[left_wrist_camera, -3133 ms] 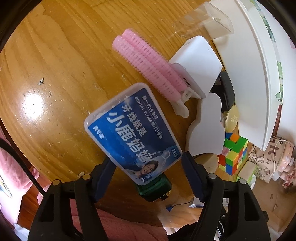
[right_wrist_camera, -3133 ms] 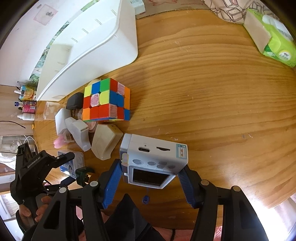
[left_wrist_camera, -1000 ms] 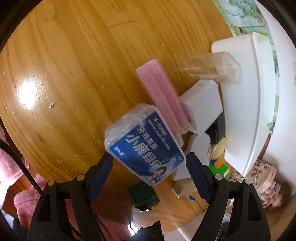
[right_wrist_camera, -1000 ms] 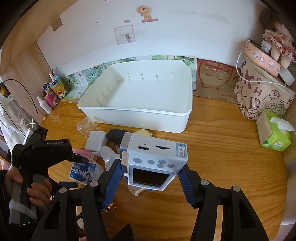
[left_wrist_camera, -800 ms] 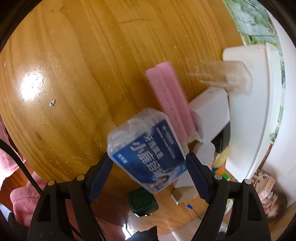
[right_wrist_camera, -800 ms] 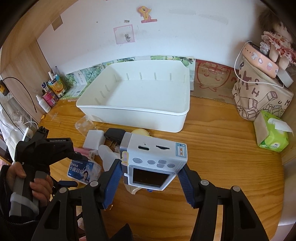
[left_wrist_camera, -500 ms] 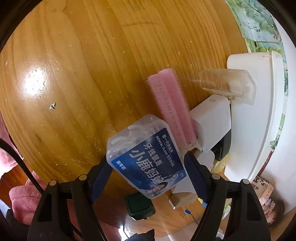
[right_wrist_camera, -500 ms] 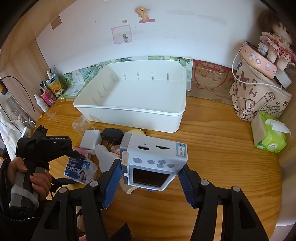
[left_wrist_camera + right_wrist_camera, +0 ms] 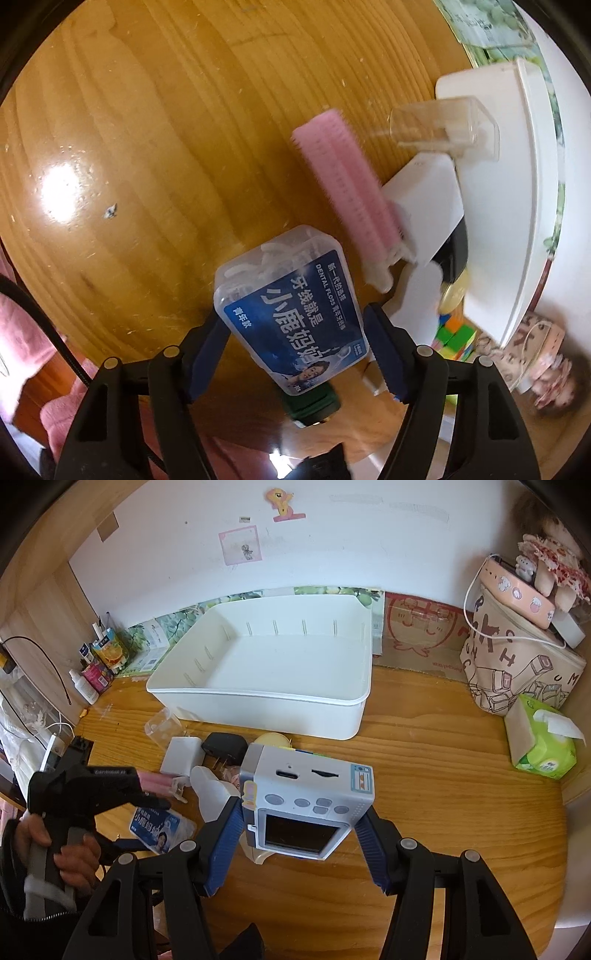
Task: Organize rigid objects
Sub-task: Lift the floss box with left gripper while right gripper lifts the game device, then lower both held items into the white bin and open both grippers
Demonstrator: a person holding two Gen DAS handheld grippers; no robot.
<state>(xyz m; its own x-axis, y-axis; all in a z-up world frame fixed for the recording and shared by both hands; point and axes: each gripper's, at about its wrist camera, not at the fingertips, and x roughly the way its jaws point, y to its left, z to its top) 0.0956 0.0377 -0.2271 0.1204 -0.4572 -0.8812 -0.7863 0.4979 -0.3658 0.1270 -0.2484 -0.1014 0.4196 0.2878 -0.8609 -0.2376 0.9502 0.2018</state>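
Note:
A clear dental floss box (image 9: 291, 314) with a blue label lies on the wooden table (image 9: 147, 147), between the fingers of my left gripper (image 9: 295, 317). Its jaws are closing, and the pads stand right at the box's sides without a firm press showing. The right wrist view shows the same box (image 9: 162, 829) under that gripper, with a hand on its handle. My right gripper (image 9: 301, 812) is shut on a white and pale-blue toy camera (image 9: 306, 794), held above the table in front of the white bin (image 9: 258, 701).
Beside the floss box lie a pink hair roller (image 9: 351, 184), a white charger (image 9: 424, 206), a clear plastic cap (image 9: 443, 125), a black plug (image 9: 223, 746) and a colour cube (image 9: 454, 332). A tissue pack (image 9: 543, 746) and a printed bag (image 9: 517, 672) stand at the right.
The left fingers have drawn in around the floss box, which stays on the table. The right gripper keeps the toy camera in the same place.

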